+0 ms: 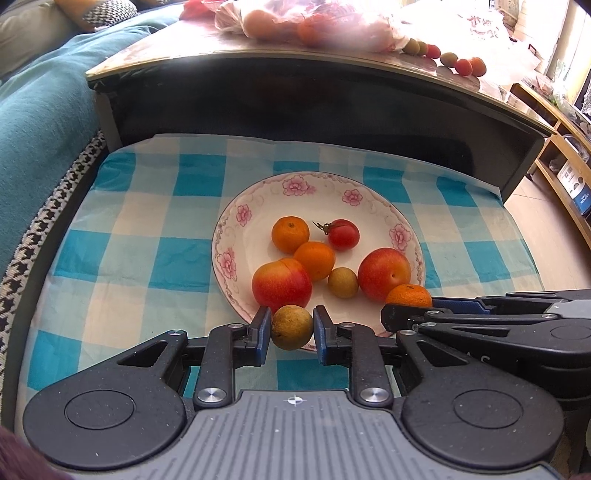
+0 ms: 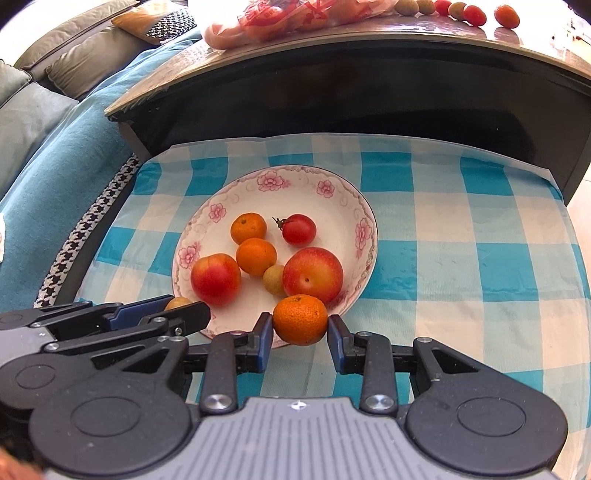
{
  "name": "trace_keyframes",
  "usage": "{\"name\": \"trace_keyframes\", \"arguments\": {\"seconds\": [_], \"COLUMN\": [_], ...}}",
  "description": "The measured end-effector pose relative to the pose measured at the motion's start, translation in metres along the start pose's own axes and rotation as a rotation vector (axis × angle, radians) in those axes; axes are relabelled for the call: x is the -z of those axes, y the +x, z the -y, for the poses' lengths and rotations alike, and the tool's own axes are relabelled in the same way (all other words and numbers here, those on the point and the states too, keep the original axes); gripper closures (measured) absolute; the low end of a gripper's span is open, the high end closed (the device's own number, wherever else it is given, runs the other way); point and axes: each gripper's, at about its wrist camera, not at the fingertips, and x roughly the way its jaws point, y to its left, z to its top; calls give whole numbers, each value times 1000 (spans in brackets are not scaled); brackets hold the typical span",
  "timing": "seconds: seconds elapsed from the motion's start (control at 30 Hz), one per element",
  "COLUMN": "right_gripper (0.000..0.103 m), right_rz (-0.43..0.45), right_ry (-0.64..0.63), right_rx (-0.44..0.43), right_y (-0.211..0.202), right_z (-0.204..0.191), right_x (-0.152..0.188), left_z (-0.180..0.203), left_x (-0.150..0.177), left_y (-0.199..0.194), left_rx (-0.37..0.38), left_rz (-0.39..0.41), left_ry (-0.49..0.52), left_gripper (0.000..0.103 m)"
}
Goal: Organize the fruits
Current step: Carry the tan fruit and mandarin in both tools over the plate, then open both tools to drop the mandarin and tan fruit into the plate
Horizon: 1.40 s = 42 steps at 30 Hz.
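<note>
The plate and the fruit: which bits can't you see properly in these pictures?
- Plate: near rim hidden by both tongs, both views.
- Small yellow-green fruit: right view, mostly behind the left tongs.
- Held mandarin: left view, lower half behind the right tongs.
- Bagged fruit on the table: blurred by plastic and glare.

plate [image 1: 258, 199] in the middle of the cloth [image 1: 122, 236], fruits [image 1: 314, 258] on the plate, desk [image 1: 295, 59] behind, more fruits [image 1: 461, 66] on it, sofa [image 1: 44, 110] to the left

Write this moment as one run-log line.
left tongs: shut on yellow-green fruit | right tongs: shut on small orange | plate: six fruits
</note>
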Motion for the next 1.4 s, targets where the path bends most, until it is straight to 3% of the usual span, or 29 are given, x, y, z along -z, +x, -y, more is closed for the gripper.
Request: {"name": "trace_keyframes", "arguments": {"seconds": [1.07, 1.4], "right_gripper": [68, 68], "right_rz": [31, 35], "right_ry": [-27, -20], "right_rx": [13, 18], "right_y": [20, 19], "right_z": [0, 1], "right_x": [-13, -13], "left_z": [-5, -8], "left_x": [-3, -4], "left_y": [24, 20], "left_rx": [-32, -39], "left_rz": [-11, -3], "left_ry": [-17, -28], "left_gripper": [72, 62]}}
